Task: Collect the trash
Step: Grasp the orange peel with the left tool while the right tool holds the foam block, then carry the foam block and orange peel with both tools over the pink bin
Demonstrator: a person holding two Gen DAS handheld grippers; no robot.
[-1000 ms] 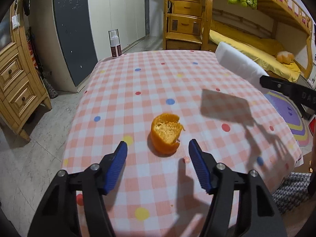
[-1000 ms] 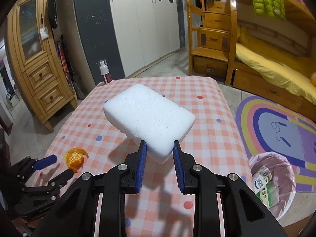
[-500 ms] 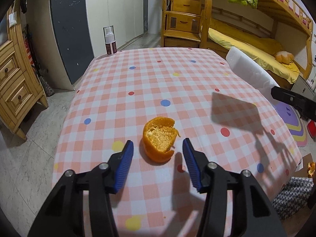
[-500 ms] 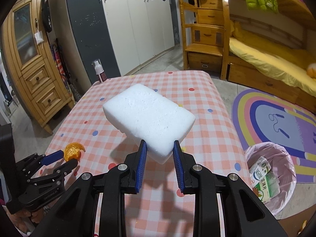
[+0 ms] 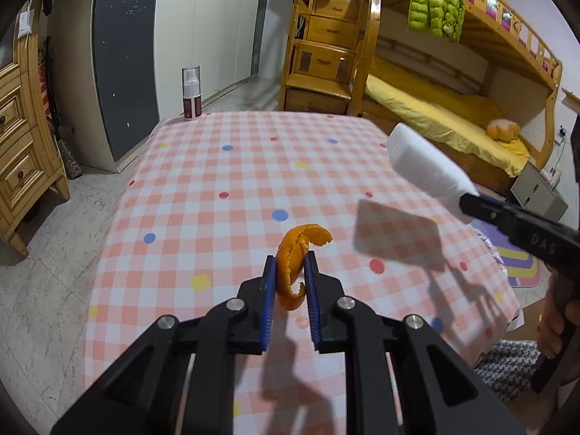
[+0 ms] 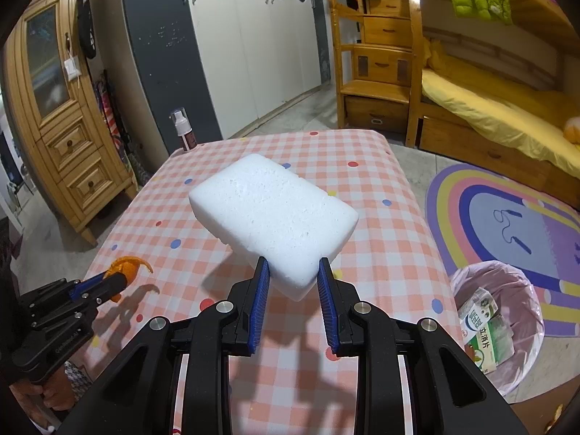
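Above the checked tabletop [image 5: 224, 166], the left gripper [image 5: 290, 264] has its 2 blue pads clamped on an orange peel [image 5: 299, 250], which is squeezed flat between them and curls out past the fingertips, lifted clear of the cloth with its shadow below. Over the right side of the same tabletop [image 6: 380, 253], the right gripper [image 6: 293, 272] is clamped on one corner of a white foam block [image 6: 272, 214]; the block juts forward and up from the pads, held off the surface and casting a dark patch on the cloth. From the left wrist view the foam block [image 5: 424, 166] and the black body of the right gripper show at the right edge. From the right wrist view the left gripper [image 6: 117, 279] with the orange peel [image 6: 127, 266] sits low at the left. On the floor beside the tabletop's right edge stands a bin lined with a pink bag [image 6: 522, 290], holding a green and white carton [image 6: 484, 326]. At the far left corner of the tabletop stands 1 pump bottle [image 6: 183, 132], upright.
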